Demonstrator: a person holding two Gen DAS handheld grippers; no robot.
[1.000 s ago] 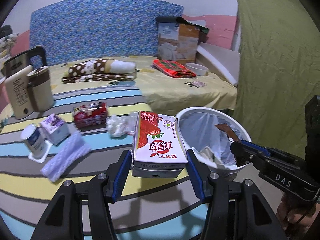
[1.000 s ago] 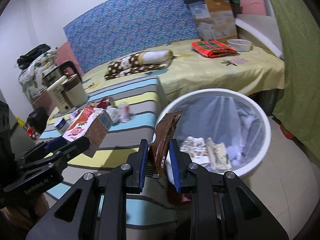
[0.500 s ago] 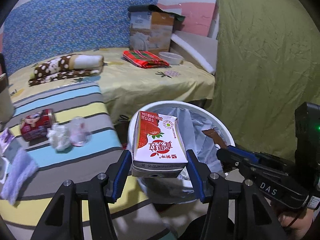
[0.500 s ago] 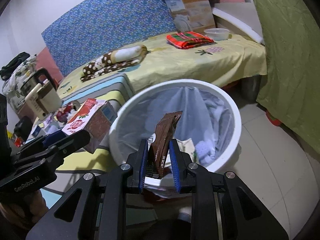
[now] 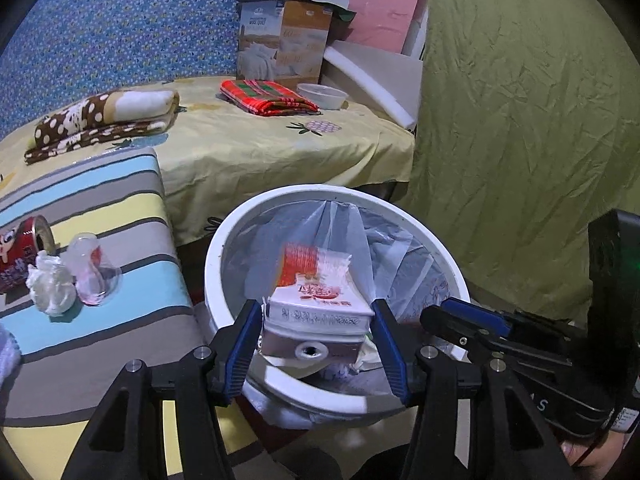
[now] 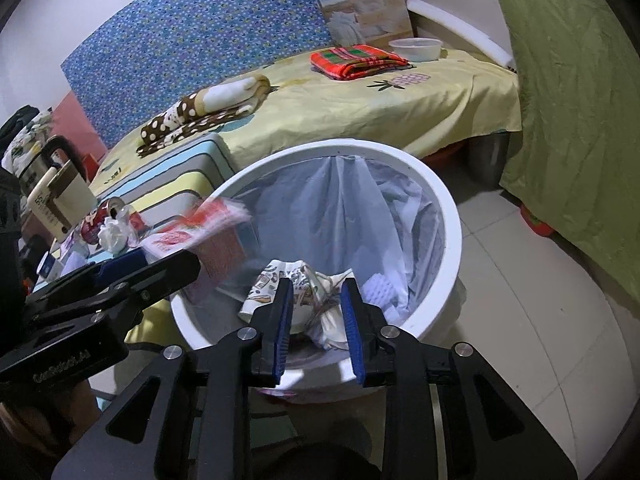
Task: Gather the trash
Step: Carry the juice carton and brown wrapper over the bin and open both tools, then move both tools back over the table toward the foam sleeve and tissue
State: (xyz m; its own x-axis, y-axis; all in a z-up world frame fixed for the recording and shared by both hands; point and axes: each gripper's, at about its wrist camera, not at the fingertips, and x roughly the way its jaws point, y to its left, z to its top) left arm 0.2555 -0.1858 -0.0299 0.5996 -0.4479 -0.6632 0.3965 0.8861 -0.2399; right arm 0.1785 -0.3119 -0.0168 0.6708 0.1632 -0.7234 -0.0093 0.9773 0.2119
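The white bin (image 5: pixel 212 272) with its clear liner lies right below both grippers. A red and white strawberry milk carton (image 5: pixel 316 300) sits between the fingers of my left gripper (image 5: pixel 316 308). It tips forward over the bin, its top blurred, with thin gaps at the pads. In the right wrist view that carton (image 6: pixel 208 232) is a blur at the tip of the left gripper (image 6: pixel 160 264), over the bin rim (image 6: pixel 444 208). My right gripper (image 6: pixel 317 286) hangs over the bin with its jaws opening and nothing between them. Crumpled patterned paper (image 6: pixel 276 280) lies in the liner beneath.
The striped table (image 5: pixel 120 320) left of the bin carries a red can (image 5: pixel 24 256), a crumpled tissue (image 5: pixel 50 292) and a tipped plastic cup (image 5: pixel 92 272). A yellow-sheeted bed (image 5: pixel 280 148) stands behind, a green curtain (image 5: pixel 520 120) to the right. A kettle (image 6: pixel 60 200) is at far left.
Both grippers came from the table side to over the bin. The brown wrapper has left the right gripper, whose fingers have parted. The carton has tipped forward and sunk between the left fingers.
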